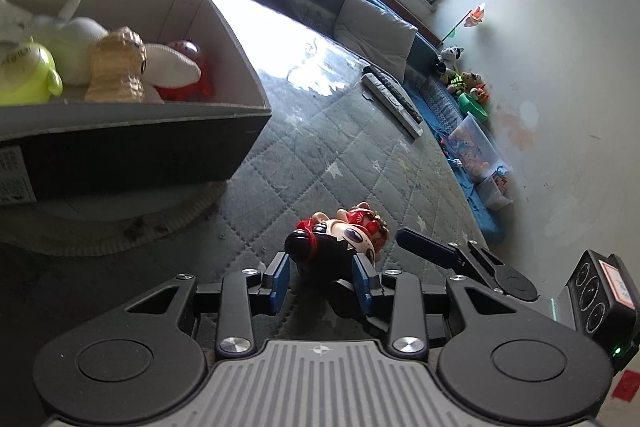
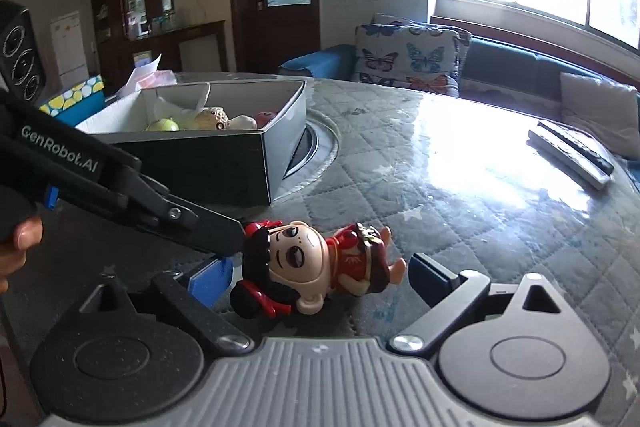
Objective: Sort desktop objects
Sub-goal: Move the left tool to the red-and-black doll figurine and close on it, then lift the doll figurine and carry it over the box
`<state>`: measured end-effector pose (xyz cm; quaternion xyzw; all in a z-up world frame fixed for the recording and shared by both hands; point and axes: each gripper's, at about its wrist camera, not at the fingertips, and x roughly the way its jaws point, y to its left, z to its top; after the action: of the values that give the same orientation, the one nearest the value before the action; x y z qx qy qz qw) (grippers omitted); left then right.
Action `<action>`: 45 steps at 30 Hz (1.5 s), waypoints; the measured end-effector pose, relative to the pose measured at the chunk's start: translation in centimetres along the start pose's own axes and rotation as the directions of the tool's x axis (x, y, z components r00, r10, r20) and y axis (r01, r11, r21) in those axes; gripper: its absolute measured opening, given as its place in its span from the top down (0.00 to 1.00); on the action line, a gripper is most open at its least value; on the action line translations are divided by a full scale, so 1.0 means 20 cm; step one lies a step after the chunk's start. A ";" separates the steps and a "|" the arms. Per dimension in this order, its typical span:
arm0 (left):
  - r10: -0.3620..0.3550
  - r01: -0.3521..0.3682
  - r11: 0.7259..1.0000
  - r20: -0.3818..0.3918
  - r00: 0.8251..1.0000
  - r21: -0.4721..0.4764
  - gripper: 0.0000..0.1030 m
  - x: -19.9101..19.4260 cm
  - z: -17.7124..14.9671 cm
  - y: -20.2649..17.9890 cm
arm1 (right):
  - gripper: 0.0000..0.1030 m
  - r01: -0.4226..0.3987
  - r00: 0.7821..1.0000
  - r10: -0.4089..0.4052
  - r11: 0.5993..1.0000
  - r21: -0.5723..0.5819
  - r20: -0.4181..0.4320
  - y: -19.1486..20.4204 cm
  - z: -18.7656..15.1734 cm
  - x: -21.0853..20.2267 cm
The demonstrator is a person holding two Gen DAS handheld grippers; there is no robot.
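Between both grippers' wide jaws lies the doll point(image 2: 316, 263) (head partly hidden).

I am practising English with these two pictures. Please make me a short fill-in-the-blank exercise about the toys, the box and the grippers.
1. The doll in the red dress is lying on its ____ on the quilted table cover.
2. The left gripper has its fingers on either side of the doll's ____.
3. The other toys are inside the ____.
4. The jaws of the right gripper are ____.

Missing words: back; head; box; open
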<state>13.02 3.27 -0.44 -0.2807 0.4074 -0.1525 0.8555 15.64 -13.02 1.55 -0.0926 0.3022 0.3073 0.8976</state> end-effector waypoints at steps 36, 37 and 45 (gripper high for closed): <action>-0.073 0.069 0.984 -0.017 0.997 -0.165 0.63 0.05 0.06 0.14 | 0.03 -0.082 0.996 0.081 0.996 -0.024 -0.031 0.01 -0.04 -0.01; -0.076 0.071 0.983 -0.022 0.997 -0.171 0.63 0.06 0.05 0.14 | 0.03 -0.081 0.996 0.081 0.996 -0.020 -0.031 0.01 -0.04 0.00; -0.080 0.075 0.980 -0.021 0.997 -0.186 0.61 0.09 0.05 0.13 | 0.03 -0.045 0.998 0.046 0.999 0.024 -0.036 0.02 -0.01 0.07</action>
<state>14.93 4.81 -2.61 -0.3724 0.4206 -0.1510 0.8134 16.03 -12.07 0.54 -0.0807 0.3242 0.3223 0.8857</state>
